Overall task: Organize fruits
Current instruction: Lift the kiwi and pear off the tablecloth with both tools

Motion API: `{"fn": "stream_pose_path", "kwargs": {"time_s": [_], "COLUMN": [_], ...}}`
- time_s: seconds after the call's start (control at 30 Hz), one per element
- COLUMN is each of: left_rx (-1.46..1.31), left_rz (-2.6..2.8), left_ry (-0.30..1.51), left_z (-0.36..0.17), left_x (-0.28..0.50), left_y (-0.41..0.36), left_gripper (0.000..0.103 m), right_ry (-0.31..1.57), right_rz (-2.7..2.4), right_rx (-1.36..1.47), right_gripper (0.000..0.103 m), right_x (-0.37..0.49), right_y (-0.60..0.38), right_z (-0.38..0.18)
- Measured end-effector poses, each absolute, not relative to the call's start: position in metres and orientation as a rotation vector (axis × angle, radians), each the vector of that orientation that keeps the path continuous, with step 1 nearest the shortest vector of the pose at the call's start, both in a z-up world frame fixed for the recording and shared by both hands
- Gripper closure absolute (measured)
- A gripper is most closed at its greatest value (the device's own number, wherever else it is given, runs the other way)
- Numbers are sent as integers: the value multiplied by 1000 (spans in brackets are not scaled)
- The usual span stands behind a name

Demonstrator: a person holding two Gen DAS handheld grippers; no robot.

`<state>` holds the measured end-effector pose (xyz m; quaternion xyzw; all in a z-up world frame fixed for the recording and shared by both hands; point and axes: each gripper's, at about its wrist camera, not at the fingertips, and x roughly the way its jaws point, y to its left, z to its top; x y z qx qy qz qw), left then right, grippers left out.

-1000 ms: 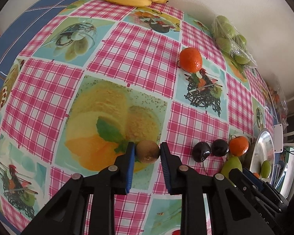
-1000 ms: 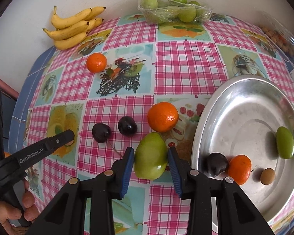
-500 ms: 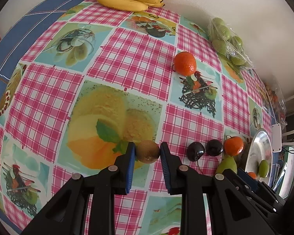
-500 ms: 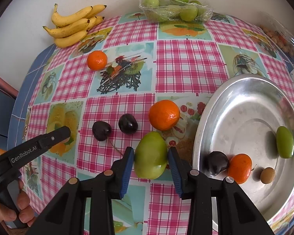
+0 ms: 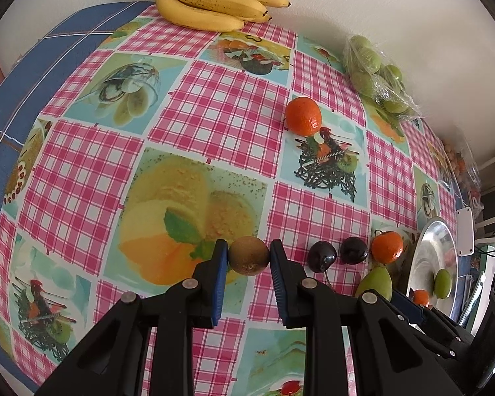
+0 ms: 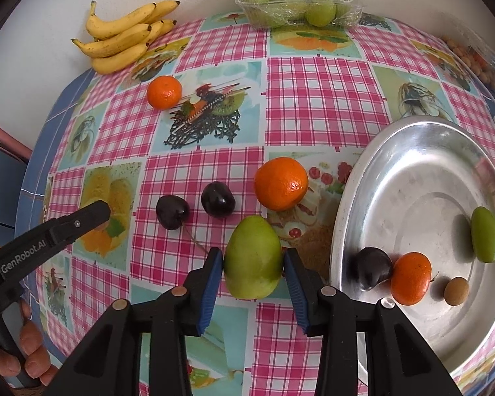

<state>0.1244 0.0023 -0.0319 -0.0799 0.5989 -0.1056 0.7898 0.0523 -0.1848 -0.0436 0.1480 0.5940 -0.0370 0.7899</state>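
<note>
Clamping the left tool (image 5: 249,260) on a kiwi (image 5: 249,260), we are gripping a green mango (image 6: 253,257) with the right tool (image 6: 252,264) at six o'clock.

Both wrist views steeply downward, close above tablecloth (image 5: 214,115), sharing cherries (image 6: 194,206)

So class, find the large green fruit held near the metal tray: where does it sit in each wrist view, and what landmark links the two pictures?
Left wrist view: the green fruit shows low at the right, just left of the metal tray.
Right wrist view: it sits low in the middle, clamped in the right gripper.
Shared landmark: the two dark cherries just beyond it.
</note>
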Motion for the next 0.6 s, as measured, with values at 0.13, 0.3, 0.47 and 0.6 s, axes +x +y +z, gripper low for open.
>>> {"fn": "stream_pose_path", "kwargs": {"time_s": [0.13, 0.3, 0.47, 0.6], "left_rx": [-160, -143, -128, -110], "left_rz": [-223, -218, -217, -213], "left_ry": [1279, 1267, 1252, 1241], "left_z": [-28, -22, -17, -13], "left_x": [122, 120, 118, 116], "left_y": [2, -1, -4, -7], "left_gripper": [76, 76, 76, 76], "right_ry": [1280, 1274, 1263, 1248], "right_rz": [-75, -74, -59, -51], "right_rx": [321, 324, 331, 318], "right_gripper": [62, 64, 67, 73], "right_x": [51, 50, 48, 46], "right_y": [-185, -188, -190, -190], "right_z": [-43, -40, -36, -29]}}
